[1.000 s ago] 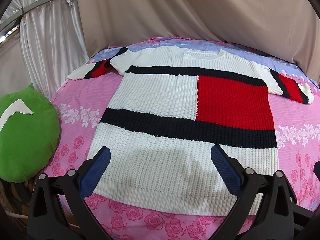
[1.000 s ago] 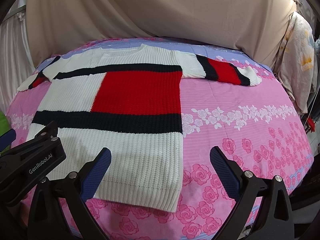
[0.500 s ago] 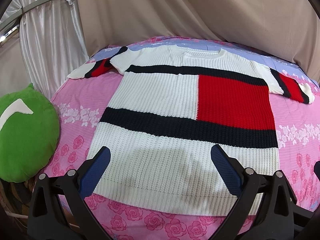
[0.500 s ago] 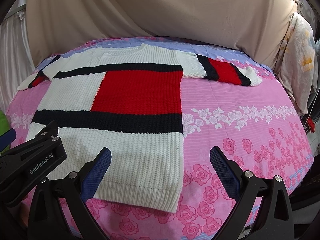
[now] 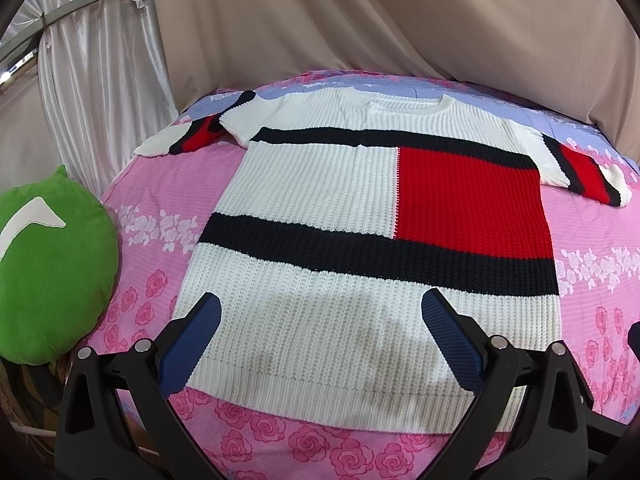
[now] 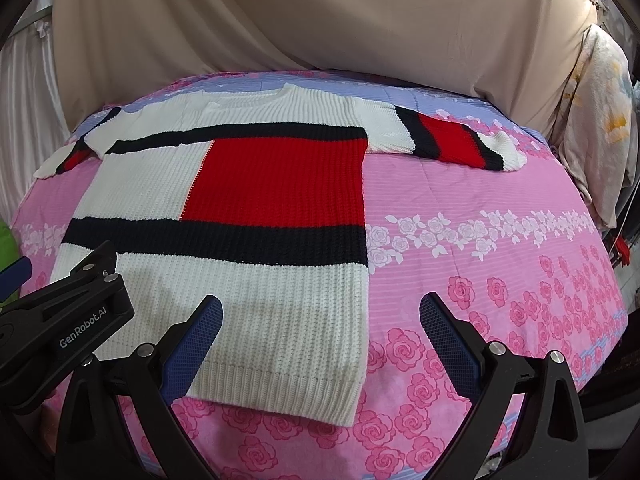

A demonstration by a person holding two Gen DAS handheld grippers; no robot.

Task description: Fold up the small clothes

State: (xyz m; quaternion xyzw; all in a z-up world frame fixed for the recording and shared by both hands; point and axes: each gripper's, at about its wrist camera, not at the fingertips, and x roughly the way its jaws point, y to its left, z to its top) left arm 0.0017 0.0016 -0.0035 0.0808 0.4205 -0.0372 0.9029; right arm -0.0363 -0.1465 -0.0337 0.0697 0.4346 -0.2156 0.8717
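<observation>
A small knitted sweater (image 5: 320, 184), white with black bands and a red block, lies flat and spread out on the pink rose-print bed cover (image 5: 160, 216), both short sleeves out to the sides. It also shows in the right wrist view (image 6: 256, 184). My left gripper (image 5: 322, 320) is open and empty, held above the sweater's hem near its left part. My right gripper (image 6: 320, 322) is open and empty above the hem's right corner. The left gripper's body (image 6: 68, 320) shows at the left of the right wrist view.
A green cushion (image 5: 52, 264) lies at the bed's left edge. White curtains (image 5: 100, 80) hang at the left and a beige sheet (image 5: 400, 20) hangs behind the bed. A pale floral pillow (image 6: 596, 120) leans at the right. The bed cover (image 6: 500, 264) lies bare right of the sweater.
</observation>
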